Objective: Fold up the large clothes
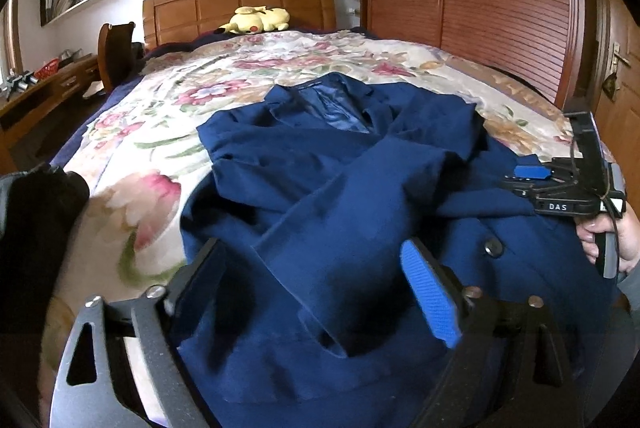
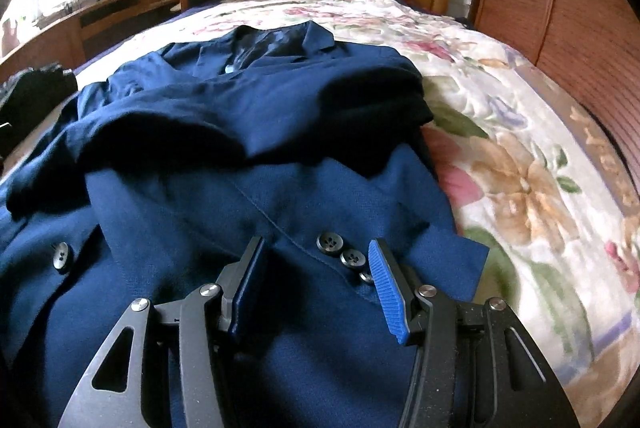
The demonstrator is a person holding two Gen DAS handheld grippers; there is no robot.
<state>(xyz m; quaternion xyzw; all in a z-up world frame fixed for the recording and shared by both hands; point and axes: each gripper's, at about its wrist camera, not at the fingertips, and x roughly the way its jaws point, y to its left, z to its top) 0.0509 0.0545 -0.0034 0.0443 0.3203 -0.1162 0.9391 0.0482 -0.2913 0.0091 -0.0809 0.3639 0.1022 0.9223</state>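
The left gripper (image 1: 316,284) hangs over the near part of the navy coat (image 1: 340,188) with its jaws spread wide and nothing pinched; a folded-in sleeve (image 1: 320,240) lies in the gap between them, untouched as far as I can tell. The right gripper (image 2: 316,280) stands about half open just above the other sleeve's cuff, its three buttons (image 2: 344,252) lying between the pads, probably because that cuff is the next hold. Beyond both tools the coat stretches away face up, collar (image 2: 276,40) at the far end, both sleeves crossed over the chest, likely to narrow it for folding. It rests on a flowered bedspread (image 2: 500,156), and a yellow plush toy (image 1: 258,18) sits by the headboard.
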